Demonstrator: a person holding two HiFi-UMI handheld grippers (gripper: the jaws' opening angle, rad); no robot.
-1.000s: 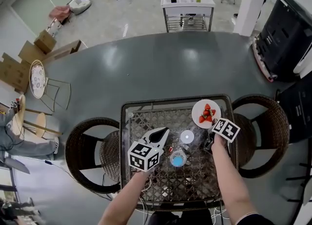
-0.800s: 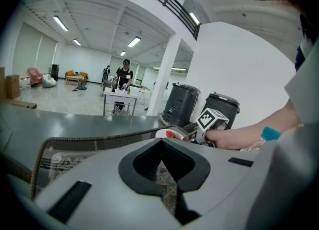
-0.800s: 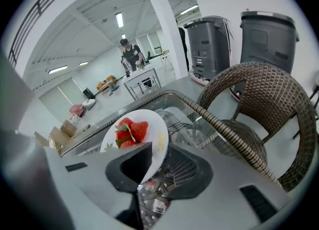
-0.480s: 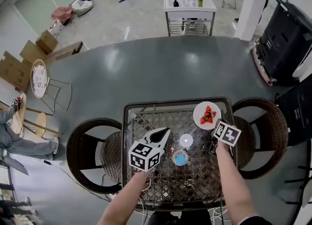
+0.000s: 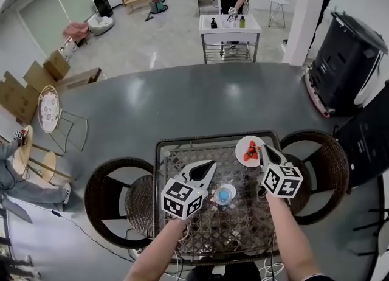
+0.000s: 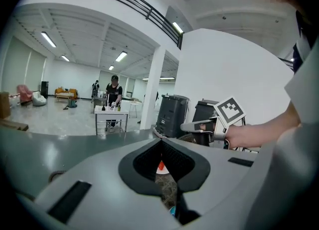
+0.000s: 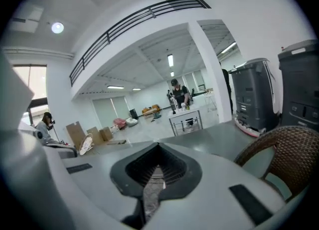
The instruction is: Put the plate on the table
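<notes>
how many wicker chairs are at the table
2: one wicker chair at the left side of the table, the other at its right side. Any on the near side would be out of frame.

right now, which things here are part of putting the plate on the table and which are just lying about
Job in hand: plate of strawberries, table, right gripper at the plate's edge.
Lying about: blue-topped cup, wicker chairs, white cart in the background.

Open indoor hall: mezzanine railing (image 7: 149, 10), cardboard boxes (image 5: 56, 50), white cart (image 5: 230, 27).
</notes>
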